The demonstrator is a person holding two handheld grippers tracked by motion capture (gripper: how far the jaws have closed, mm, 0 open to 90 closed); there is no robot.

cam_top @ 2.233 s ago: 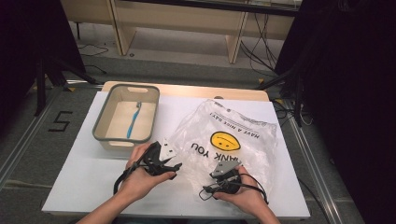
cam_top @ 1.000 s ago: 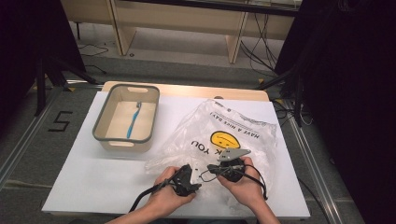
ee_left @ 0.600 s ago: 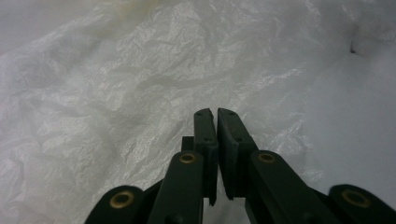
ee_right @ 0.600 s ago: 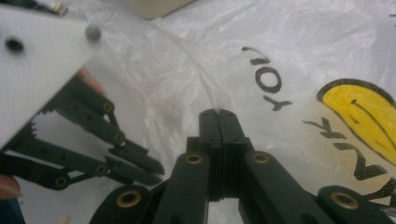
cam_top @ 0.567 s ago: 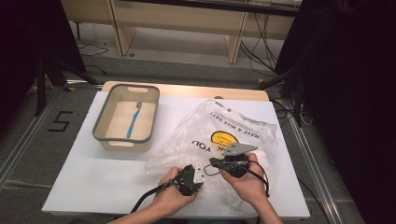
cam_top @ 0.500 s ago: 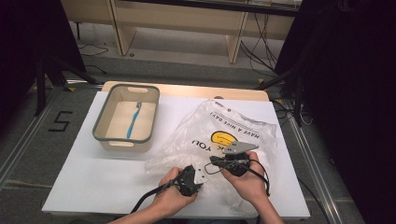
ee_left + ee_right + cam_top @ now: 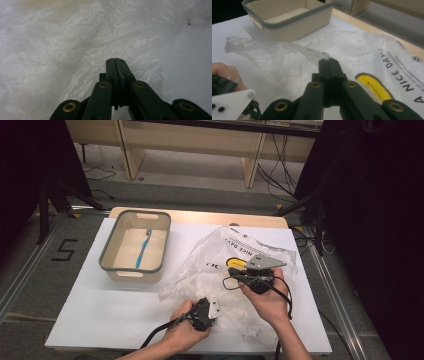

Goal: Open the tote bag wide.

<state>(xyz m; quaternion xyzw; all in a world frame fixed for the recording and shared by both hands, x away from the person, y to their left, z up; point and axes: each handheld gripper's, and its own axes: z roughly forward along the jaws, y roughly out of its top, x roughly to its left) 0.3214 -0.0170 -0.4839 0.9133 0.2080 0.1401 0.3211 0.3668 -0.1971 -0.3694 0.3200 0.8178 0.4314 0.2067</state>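
a person is working at a white table (image 7: 90, 315) with a two-jaw gripper in each hand. a thin, crinkled, translucent plastic bag (image 7: 210, 270), printed with black lettering and a yellow smiley face, is lying across the middle and right of the table, just beside a cream plastic basket with a grey rim (image 7: 111, 251). a blue toothbrush (image 7: 143, 247) is lying inside that basket.

the left gripper (image 7: 204, 312) is sitting low at the bag's near edge. in the left gripper view its black jaws are pressed together at the tips (image 7: 115, 60), and the film is lying all around them; whether a layer is pinched between them cannot be told from the pictures.

the right gripper (image 7: 234, 275) is sitting over the middle of the bag, above the smiley print. in the right gripper view its jaws are closed on a fold of the clear film (image 7: 312, 53), which is stretching away from the tips toward the basket.

the bag is looking very light, limp and slippery, with no stiffness of its own, so it will likely be sagging and clinging to itself when lifted. the film could be tearing if tugged hard. the best places to be taking hold seem to be a single layer at the open rim, one gripper on each side, so the mouth can be pulled apart.
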